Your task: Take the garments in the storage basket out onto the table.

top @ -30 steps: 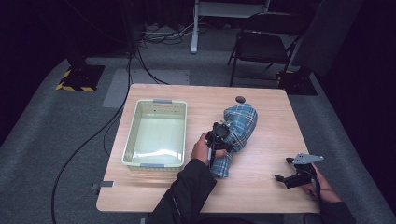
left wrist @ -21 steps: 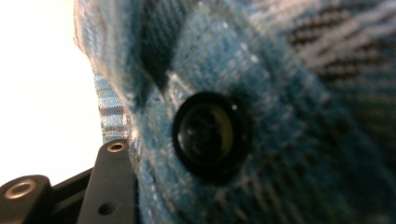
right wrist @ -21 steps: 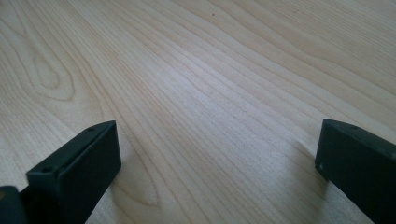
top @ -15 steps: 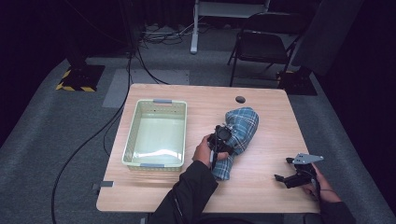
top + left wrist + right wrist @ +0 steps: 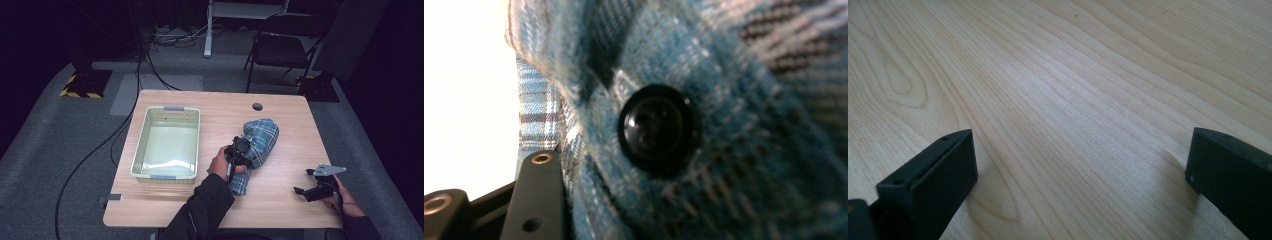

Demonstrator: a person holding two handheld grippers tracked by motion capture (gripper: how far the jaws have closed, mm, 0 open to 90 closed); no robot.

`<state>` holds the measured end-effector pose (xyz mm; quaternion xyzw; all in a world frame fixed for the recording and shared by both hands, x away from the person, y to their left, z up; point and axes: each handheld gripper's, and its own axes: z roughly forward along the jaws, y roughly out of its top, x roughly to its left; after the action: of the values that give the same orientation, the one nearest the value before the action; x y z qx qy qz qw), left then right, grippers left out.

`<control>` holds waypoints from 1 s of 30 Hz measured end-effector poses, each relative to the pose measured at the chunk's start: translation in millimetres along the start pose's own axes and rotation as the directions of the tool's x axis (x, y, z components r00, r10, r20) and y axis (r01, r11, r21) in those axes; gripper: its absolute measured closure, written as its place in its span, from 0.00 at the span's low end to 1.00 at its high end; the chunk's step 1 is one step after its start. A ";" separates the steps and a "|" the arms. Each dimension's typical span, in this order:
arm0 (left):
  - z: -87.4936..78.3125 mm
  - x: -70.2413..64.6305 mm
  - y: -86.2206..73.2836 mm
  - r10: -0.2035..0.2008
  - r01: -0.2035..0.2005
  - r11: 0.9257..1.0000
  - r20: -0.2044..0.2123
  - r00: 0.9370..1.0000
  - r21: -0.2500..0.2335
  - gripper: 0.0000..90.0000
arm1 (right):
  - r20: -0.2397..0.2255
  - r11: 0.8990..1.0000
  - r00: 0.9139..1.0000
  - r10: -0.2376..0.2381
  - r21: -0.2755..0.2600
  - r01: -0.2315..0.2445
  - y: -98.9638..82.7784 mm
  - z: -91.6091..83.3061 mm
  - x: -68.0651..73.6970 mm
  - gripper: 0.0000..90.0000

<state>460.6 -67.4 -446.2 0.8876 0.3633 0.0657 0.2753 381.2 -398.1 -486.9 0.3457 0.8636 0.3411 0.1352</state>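
High view — left gripper (image 5: pixel 239 156) on shirt (image 5: pixel 260 140)

Dark room, lit tabletop, blurry overexposed left close-up

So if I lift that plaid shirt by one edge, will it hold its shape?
Probably not: the shirt lies in a soft crumpled heap, so it should droop and unfold. It looks light, likely dragging across the table rather than sliding cleanly. Its button could snag.

Black tongs (image 5: pixel 1080 175), dark sleeves (image 5: pixel 202 210)
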 end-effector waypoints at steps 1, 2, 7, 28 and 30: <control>0.1 -0.4 0.1 0.000 0.000 1.000 -0.003 1.000 0.001 0.47 | 0.000 1.000 1.000 0.000 0.000 0.000 0.0 0.0 0.0 0.00; 0.3 -0.8 0.4 0.001 -0.001 1.000 -0.006 1.000 0.002 0.47 | 0.000 1.000 1.000 0.000 0.000 0.000 0.0 0.0 0.0 0.00; 1.7 -2.3 0.6 -0.001 0.002 1.000 -0.013 1.000 0.001 0.45 | 0.000 1.000 1.000 0.000 0.000 0.000 0.0 0.0 0.0 0.00; 2.2 -5.1 0.8 -0.006 0.006 1.000 -0.024 1.000 -0.014 0.33 | 0.000 1.000 1.000 0.000 0.000 0.000 0.0 0.0 0.0 0.00; 2.2 -5.5 0.9 -0.004 0.004 1.000 -0.027 1.000 -0.016 0.33 | 0.000 1.000 1.000 0.000 0.000 0.000 0.0 0.0 0.0 0.00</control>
<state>457.8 -72.6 -447.1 0.8837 0.3683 0.0798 0.2776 381.2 -398.1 -486.9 0.3457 0.8636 0.3411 0.1352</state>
